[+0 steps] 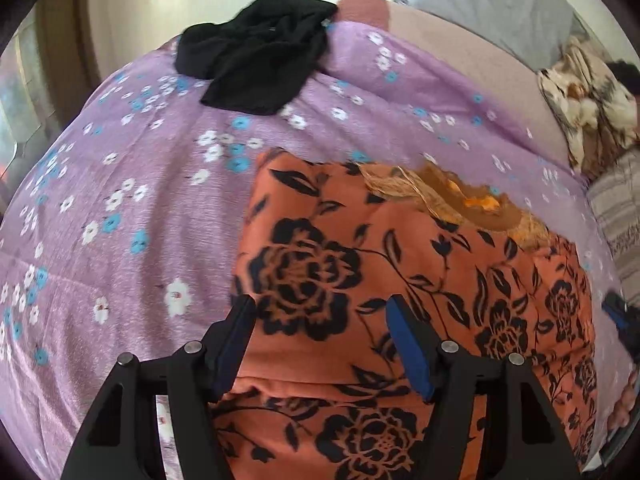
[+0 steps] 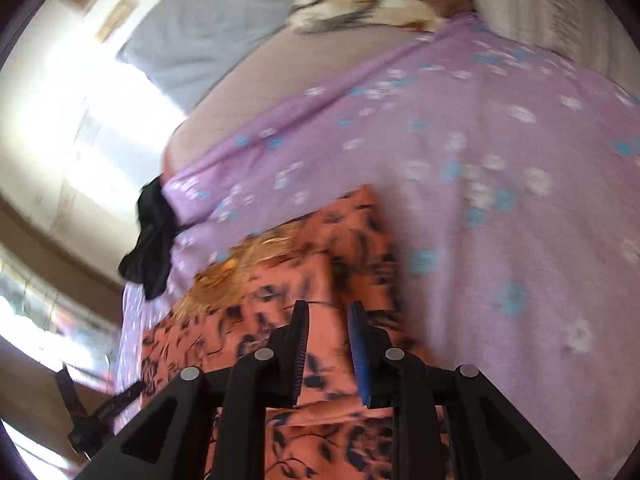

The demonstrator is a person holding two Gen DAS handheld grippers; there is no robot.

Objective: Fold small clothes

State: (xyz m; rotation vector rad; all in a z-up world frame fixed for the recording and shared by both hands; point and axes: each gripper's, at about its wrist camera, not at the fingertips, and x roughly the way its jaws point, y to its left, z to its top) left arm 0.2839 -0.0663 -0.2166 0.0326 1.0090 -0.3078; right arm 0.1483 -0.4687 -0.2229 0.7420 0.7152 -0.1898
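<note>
Orange floral garment [image 1: 400, 280] looks mid-fold on the bed; left gripper [image 1: 322, 344] jaws wide, right gripper [image 2: 328, 344] narrower, both empty. Next: grab an edge.

Bare purple sheet [image 1: 120, 208] lies left of the orange garment [image 1: 400, 280]; black clothing [image 1: 256, 60] blocks the far edge.

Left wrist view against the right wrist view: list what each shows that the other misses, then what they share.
Only the left wrist view shows the left gripper, open over the orange floral garment. Only the right wrist view shows the right gripper, open above that garment. Both share the garment, the black garment, the purple flowered sheet and the grey pillow.
</note>
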